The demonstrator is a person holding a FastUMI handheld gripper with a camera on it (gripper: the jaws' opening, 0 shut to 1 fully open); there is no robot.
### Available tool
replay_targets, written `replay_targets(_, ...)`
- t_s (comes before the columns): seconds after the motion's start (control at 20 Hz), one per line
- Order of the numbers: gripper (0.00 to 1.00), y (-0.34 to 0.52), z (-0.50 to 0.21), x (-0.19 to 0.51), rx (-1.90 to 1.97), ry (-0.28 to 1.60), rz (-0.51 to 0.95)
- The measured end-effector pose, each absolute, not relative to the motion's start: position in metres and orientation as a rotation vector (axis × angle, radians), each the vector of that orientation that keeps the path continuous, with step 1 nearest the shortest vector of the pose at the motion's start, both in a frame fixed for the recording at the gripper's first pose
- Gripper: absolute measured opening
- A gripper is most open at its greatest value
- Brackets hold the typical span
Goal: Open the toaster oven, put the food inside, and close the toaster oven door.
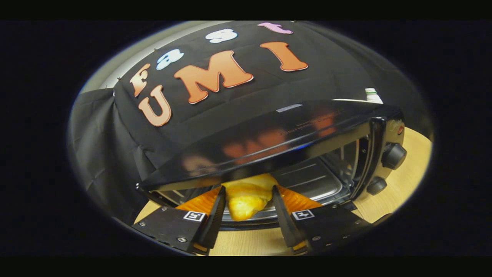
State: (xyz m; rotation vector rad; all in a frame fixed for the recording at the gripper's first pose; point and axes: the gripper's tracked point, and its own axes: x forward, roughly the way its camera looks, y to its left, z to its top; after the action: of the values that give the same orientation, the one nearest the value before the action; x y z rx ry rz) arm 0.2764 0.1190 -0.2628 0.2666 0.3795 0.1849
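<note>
The gripper [246, 209] held a golden bread roll [246, 198] between its two fingers [215, 215], both pressing against the roll's sides, so the tongs were clamped on the food rather than standing apart. The roll sat at the mouth of a black toaster oven [276, 134], its far end reaching into the open cavity while its near end hung over the lowered glass door [250, 224] just ahead of the fingers. Inside, a metal tray [311, 181] lay on the oven floor — shiny and bare where it showed, to the right of the roll. Two round knobs [394, 156] stood one above the other on the oven's right-hand panel. The oven rested on a light wooden table [407, 181], and a white bottle [373, 95] peeked up beyond the oven's top — its lower part hidden.
</note>
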Motion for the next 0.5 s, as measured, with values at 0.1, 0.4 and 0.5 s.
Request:
replay_targets(0.1,0.76,0.114,-0.262,0.279,0.239,0.374,0.171)
replay_targets(0.4,0.99,0.096,-0.253,0.208,0.075,0.36,0.172)
replay_targets(0.5,0.99,0.089,-0.242,0.173,0.051,0.335,0.175)
